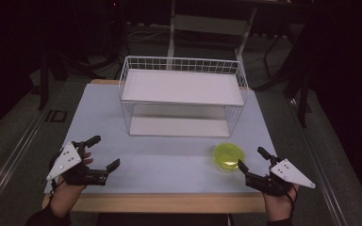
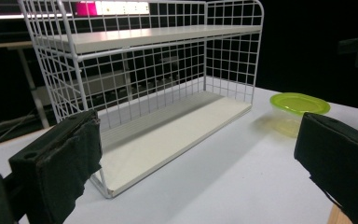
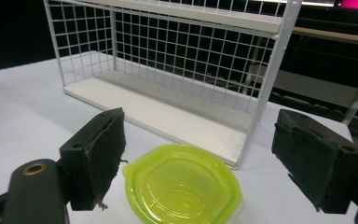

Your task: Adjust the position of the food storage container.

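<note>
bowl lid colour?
Translucent yellow-green lid; clearest in the right gripper view, just ahead of the open right tongs.

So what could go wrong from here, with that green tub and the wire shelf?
The green tub sits near the table front edge; a nudge from the open right gripper might slide it off. Its lid looks smooth, so the jaws may slip. Lifted, it could catch the wire shelf frame.

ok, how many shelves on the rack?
2. The top shelf sits under the wire rim, and the bottom shelf rests on the table directly below it. Both are bare.
</note>
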Available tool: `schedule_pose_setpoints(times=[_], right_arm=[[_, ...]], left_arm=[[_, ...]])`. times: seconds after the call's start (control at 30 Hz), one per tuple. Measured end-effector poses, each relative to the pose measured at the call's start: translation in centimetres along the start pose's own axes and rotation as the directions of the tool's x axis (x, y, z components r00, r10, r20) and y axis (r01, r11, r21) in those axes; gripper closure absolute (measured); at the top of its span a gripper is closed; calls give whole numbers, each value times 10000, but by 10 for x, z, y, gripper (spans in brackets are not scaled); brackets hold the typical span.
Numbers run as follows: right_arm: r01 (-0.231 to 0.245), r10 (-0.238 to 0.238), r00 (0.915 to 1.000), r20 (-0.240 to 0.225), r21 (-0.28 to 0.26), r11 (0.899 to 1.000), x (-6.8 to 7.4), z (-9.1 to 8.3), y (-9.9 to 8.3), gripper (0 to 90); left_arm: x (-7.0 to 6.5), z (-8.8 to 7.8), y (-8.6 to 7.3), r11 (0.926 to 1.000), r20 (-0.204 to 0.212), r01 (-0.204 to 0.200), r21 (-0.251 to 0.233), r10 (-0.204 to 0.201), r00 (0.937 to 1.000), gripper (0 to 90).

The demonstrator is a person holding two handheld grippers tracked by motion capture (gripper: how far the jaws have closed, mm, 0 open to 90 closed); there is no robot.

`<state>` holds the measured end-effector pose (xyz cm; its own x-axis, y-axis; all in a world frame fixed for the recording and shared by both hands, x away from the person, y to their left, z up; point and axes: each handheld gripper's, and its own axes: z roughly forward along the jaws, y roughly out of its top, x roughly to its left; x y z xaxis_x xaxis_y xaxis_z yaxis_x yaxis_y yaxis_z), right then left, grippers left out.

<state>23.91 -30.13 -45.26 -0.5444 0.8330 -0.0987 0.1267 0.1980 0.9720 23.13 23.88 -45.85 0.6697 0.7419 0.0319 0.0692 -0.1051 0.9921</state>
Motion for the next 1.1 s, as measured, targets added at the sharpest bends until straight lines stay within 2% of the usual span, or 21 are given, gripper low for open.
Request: schedule_pose_setpoints(times=[0.13, 0.3, 0.47, 0.57, 0.6, 0.73, 0.77, 0.87, 0.9, 0.97, 1.0, 1.03, 1.1], right_arm=[[147, -147, 9999, 51, 54, 9999, 1, 1, 0, 170], [161, -161, 9999, -2, 76, 9998, 1, 2, -1, 170], [109, -108, 9992, -377, 11, 9999, 1, 3, 1, 170], [68, -69, 9991, -407, -27, 10000, 1, 3, 2, 170], [9, -25, 9985, -552, -278, 9996, 0, 3, 6, 163], [281, -302, 9975, -642, -327, 9991, -1, 4, 8, 137], [351, -356, 9980, -516, -112, 9993, -3, 5, 9, 137], [-45, 51, 9978, -666, 98, 9999, -7, 10, 9, 121], [-106, 114, 9980, -629, 131, 9999, -8, 12, 8, 107], [115, -113, 9999, -77, 305, 9995, -8, 17, 9, 107], [55, -53, 10000, -57, 342, 9994, -9, 19, 9, 107], [-28, 39, 9997, -259, 420, 9991, -10, 20, 8, 107], [132, -125, 9998, -155, 451, 9989, -9, 22, 8, 103]], left_arm=[[1, -1, 0, 10000, -7, 79, -27, -79, 10000, 13], [-1, 0, 0, 10000, 193, 67, -37, -66, 9998, 14], [-1, 1, -1, 9997, 455, 234, -106, -229, 9987, 14], [-1, 0, 0, 9993, 559, 319, -195, -308, 9980, 14], [-1, 0, -1, 9992, 567, 344, -200, -332, 9978, 14], [-1, 1, -1, 9992, 591, 388, -135, -379, 9975, 13], [-1, 1, -1, 9990, 626, 418, -132, -409, 9972, 14], [-1, 2, -1, 9988, 713, 477, -106, -469, 9964, 14], [-1, 2, -1, 9986, 749, 512, -95, -504, 9959, 14], [-1, 2, -1, 9985, 757, 543, -86, -535, 9957, 14], [-1, 2, -1, 9984, 779, 562, -87, -553, 9954, 14], [0, 2, -2, 9982, 801, 590, -90, -581, 9951, 14], [0, 2, -2, 9981, 821, 604, -79, -595, 9948, 14]])
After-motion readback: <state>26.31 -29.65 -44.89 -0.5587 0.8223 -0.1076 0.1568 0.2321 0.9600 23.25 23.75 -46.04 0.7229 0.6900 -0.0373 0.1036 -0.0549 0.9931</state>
